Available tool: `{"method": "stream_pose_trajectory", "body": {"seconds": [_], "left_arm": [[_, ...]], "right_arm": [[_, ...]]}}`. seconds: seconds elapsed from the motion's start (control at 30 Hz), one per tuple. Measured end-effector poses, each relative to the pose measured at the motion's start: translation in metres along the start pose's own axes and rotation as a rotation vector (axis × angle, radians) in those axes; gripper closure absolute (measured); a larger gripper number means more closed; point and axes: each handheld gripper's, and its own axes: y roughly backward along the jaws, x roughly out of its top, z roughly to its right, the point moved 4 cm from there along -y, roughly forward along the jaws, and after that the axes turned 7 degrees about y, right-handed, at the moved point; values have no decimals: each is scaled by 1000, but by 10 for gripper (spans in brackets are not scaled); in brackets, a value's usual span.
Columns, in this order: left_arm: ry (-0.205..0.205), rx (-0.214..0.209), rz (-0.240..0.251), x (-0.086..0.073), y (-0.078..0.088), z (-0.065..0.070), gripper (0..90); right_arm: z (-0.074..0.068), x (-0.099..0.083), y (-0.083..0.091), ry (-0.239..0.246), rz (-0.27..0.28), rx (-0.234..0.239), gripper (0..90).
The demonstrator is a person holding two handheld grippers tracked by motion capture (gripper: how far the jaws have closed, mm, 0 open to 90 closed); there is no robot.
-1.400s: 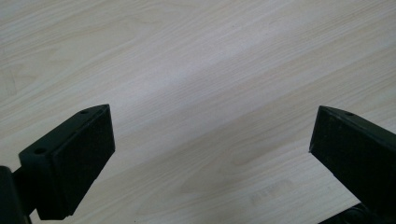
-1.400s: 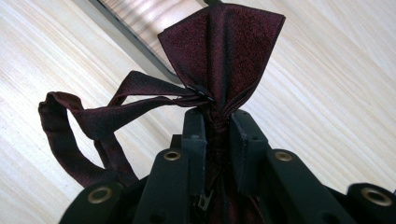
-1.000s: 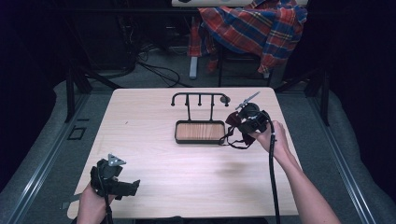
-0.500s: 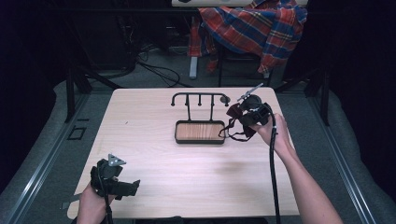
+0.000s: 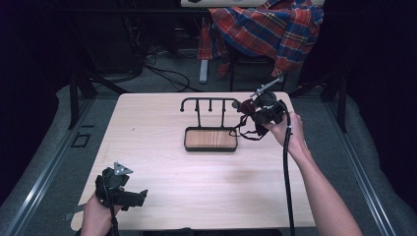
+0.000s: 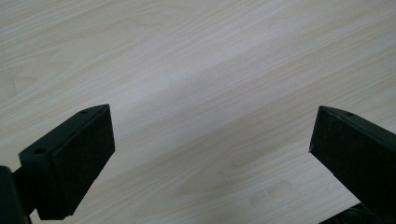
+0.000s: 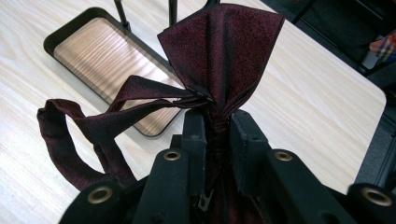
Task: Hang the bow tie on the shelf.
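Lifted since a second ago: dark red bow tie (image 7: pixel 224 56), clamped in right tongs (image 7: pixel 217 123), nearing rack (image 5: pixel 209 103) end for hanging; left tongs (image 6: pixel 210 149) wide, idle.

The right hand-held gripper (image 5: pixel 256 111), clamped on a dark red bow tie (image 5: pixel 247 109), now sits higher and farther back over the bench (image 5: pixel 162 147) than a second ago, closer to the right end of the black rack (image 5: pixel 209 103) with hooks. Earlier it hung beside the rack's wooden tray (image 5: pixel 210 139), level with the tray's right end; now the bow tie's fanned cloth is up near the rack's top bar. The tie's strap (image 5: pixel 248 132) loop, which dangled just beside the tray's right edge, now hangs higher, above the bench.
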Motion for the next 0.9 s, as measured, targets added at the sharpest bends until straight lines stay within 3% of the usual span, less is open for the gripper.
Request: {"method": "stream_pose_trajectory", "body": {"seconds": [0.27, 0.47, 0.9], "left_arm": [[-3, 2, -3, 0, 0, 0, 1], [-3, 2, -3, 0, 0, 0, 1], [-4, 2, -3, 0, 0, 0, 1]], "right_arm": [[3, 15, 0, 4, 30, -35, 773], [7, 24, -5, 0, 24, -40, 773], [17, 28, -23, -65, 47, -60, 773]]}}
